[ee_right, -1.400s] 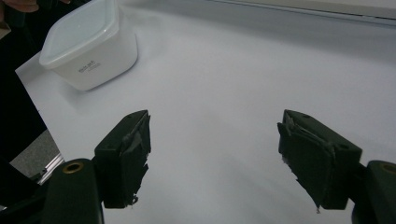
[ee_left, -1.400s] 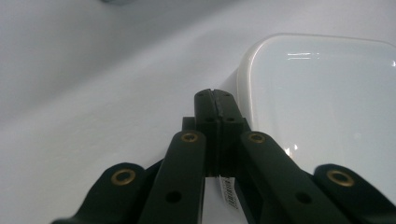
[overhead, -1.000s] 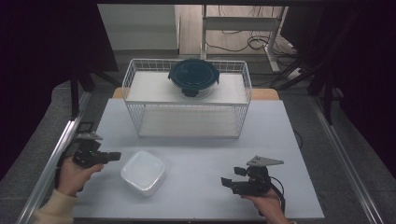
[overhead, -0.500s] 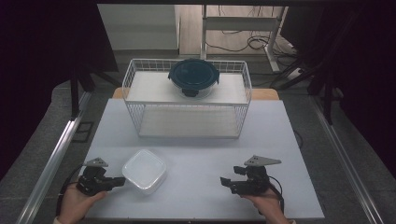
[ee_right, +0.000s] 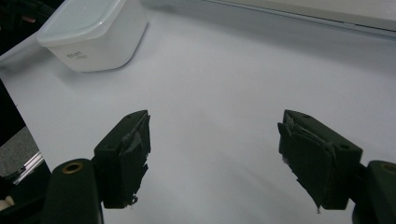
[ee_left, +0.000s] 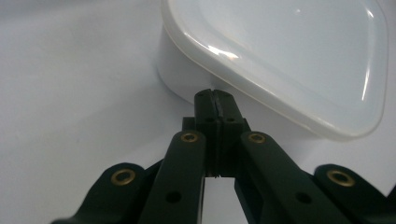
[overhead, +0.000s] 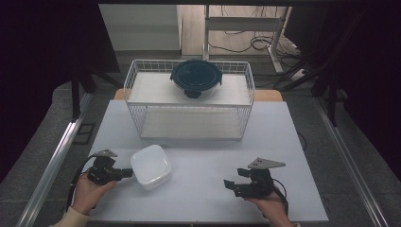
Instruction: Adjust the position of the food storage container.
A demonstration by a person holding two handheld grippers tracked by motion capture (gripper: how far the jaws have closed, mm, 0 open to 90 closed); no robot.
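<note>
1. Container [overhead: 151, 166]: white plastic, lidded; small grey print on its side wall, too small to read.
2. Position: near-left of white table [overhead: 208, 142], at 3 o'clock from left gripper [overhead: 126, 173], whose closed jaws sit just at its wall.
3. Right gripper [overhead: 232, 185]: jaws apart, empty, well apart from container.
4. Wire basket [overhead: 189, 120] at 12 o'clock, bearing dark-lidded bowl [overhead: 196, 78]. Grey floor.

Dim room, evenly lit table [overhead: 203, 156], dark surroundings, soft focus
</note>
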